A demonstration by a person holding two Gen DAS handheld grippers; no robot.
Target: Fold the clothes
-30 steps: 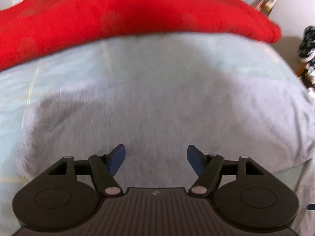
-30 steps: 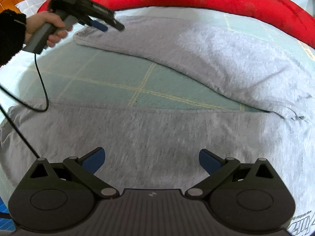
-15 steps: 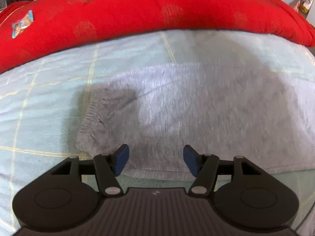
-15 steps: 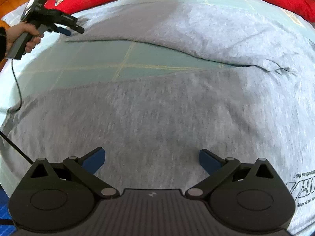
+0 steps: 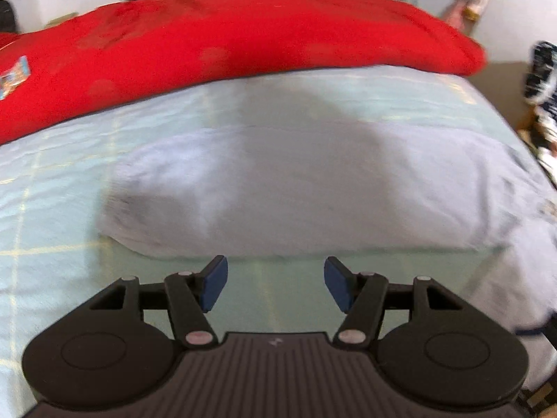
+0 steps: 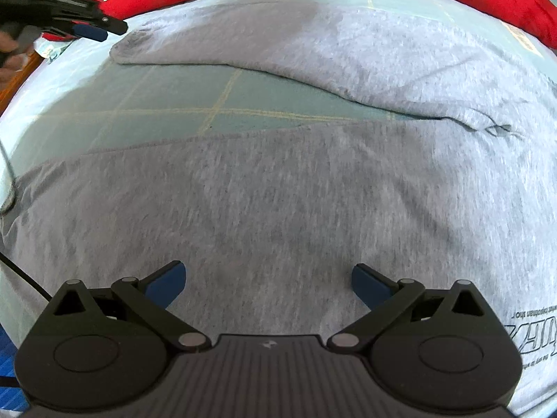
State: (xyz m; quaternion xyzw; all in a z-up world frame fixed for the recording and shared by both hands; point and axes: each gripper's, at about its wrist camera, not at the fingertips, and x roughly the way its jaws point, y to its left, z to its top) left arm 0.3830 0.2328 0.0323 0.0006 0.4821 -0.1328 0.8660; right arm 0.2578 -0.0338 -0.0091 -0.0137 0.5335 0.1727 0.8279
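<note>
A grey long-sleeved shirt lies spread on the bed, its body (image 6: 278, 191) in front and one sleeve (image 6: 278, 35) stretched across behind it. In the left wrist view that sleeve (image 5: 296, 188) runs left to right and ends in a cuff (image 5: 125, 205). My left gripper (image 5: 275, 271) hovers open over bare sheet just short of the sleeve, with nothing between its fingers. It also shows at the top left of the right wrist view, left gripper (image 6: 101, 31), near the cuff. My right gripper (image 6: 268, 271) stands wide open above the shirt's body and holds nothing.
The pale green sheet (image 6: 174, 97) has thin yellow lines. A thick red blanket (image 5: 243, 35) runs along the bed's far side with a small wrapper (image 5: 14, 76) on it. Dark patterned shoes (image 5: 539, 69) lie beyond the right edge. A black cable (image 6: 21, 271) trails at left.
My left gripper has drawn back and up from the sleeve, so its fingers now hang over bare sheet instead of grey cloth. The right gripper has shifted only slightly over the shirt's body.
</note>
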